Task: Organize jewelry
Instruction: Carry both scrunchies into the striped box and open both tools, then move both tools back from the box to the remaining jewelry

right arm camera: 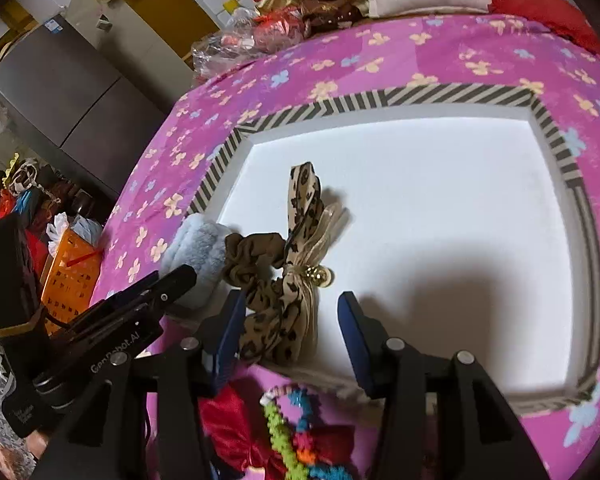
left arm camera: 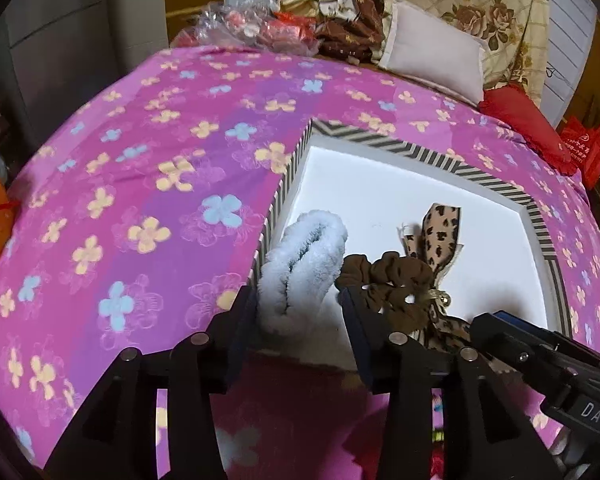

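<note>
A white tray with a striped rim lies on the pink flowered bedspread. In its near left corner lie a fluffy light-blue scrunchie, a brown scrunchie and a leopard-print bow tie with a gold bead. My left gripper is open, its fingers on either side of the blue scrunchie. My right gripper is open over the tray's near edge, around the lower end of the leopard bow.
A red bow and a multicoloured bead string lie on the bedspread below the tray's near edge. Pillows, a red cushion and plastic bags sit at the bed's far end. An orange basket stands left of the bed.
</note>
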Tool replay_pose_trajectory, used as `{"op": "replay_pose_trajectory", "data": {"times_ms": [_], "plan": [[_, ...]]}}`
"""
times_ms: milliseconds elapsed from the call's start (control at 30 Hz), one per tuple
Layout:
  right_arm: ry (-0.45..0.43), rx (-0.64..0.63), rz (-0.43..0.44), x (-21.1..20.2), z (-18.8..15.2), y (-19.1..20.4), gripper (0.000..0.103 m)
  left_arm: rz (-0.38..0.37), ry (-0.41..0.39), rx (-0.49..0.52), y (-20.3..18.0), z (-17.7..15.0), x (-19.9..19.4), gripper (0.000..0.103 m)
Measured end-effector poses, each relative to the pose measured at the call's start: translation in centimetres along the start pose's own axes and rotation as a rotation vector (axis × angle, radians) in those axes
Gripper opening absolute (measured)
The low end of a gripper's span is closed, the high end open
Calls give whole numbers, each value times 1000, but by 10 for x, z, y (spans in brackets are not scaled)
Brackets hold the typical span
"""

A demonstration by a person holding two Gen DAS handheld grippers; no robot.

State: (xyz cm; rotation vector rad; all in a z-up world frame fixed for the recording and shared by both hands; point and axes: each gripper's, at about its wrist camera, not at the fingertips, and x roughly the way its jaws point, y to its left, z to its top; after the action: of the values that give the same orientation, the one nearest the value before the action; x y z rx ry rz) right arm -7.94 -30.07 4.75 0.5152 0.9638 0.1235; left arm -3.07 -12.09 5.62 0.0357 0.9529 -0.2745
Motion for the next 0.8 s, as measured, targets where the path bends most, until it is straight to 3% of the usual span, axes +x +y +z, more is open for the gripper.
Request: {"op": "replay_pose_trajectory", "data": {"times_ms": [333, 800], "plan": [[-50, -114, -54, -35, -20, 26, 53, 37, -95, 30, -4, -15, -47, 51], [-81, -142, -95, -71, -50, 25, 62, 36, -124, 47, -14, -48, -81, 51]]}}
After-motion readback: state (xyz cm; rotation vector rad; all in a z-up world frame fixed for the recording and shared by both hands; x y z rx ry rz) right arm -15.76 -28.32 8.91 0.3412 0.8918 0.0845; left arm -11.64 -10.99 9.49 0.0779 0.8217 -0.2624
